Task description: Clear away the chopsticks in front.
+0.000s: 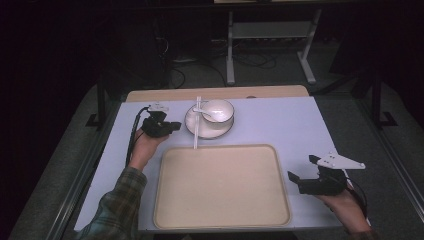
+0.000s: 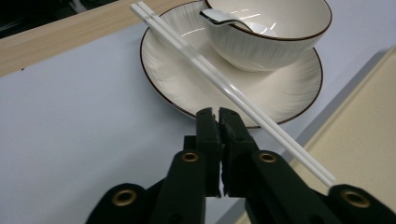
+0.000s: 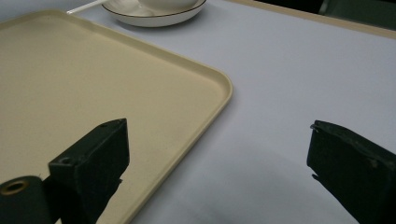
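Observation:
A white bowl with a spoon in it stands on a white saucer at the far middle of the table. A pair of white chopsticks lies across the saucer's left side, its near end resting on the rim of the beige tray. My left gripper is just left of the saucer. In the left gripper view its jaws are pressed together with nothing between them, and the chopsticks run just right of the tips, over the saucer. My right gripper stands open by the tray's right edge.
The tray has nothing on it, and its corner lies just left of the right gripper. A pale blue mat covers the table, with a wooden strip along the far edge. Beyond it are table legs and cables on a dark floor.

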Demonstrator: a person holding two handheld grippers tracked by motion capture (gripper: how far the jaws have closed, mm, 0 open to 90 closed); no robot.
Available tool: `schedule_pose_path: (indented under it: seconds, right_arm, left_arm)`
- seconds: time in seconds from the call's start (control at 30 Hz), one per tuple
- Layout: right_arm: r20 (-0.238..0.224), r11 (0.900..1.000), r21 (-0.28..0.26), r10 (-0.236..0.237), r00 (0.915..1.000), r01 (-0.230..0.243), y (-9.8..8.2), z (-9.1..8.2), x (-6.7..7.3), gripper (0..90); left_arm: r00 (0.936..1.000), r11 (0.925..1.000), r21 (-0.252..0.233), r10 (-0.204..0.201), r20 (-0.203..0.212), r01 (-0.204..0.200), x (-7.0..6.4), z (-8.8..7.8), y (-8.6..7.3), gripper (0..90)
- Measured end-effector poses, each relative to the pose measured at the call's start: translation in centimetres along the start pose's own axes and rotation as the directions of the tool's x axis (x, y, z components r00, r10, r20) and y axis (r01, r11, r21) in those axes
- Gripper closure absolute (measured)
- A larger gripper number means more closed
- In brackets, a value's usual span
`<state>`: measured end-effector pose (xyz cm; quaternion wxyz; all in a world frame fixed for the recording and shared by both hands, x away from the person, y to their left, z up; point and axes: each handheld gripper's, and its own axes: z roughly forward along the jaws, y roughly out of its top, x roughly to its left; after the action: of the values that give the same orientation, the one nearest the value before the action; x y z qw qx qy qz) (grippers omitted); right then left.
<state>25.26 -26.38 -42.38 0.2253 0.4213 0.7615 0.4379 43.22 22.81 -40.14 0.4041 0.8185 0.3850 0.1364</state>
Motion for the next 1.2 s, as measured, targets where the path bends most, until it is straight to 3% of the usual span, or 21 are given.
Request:
schedule_pose_path:
  seconds: [0.4, 1.2]
  right_arm:
    - [0.002, 1.0, 0.003, 0.0, 1.0, 0.0, -0.1, 0.0, -0.1, 5.4]
    - [0.0, 1.0, 0.006, -0.005, 1.0, 0.005, -0.1, -0.1, -0.2, 5.4]
  left_arm:
    - [0.9993, 0.9993, 0.002, -0.037, 0.002, 0.037, 1.4, 2.0, 1.3, 89.7]
    - [0.9987, 0.9987, 0.014, -0.05, 0.004, 0.05, 3.9, 6.2, 4.0, 89.7]
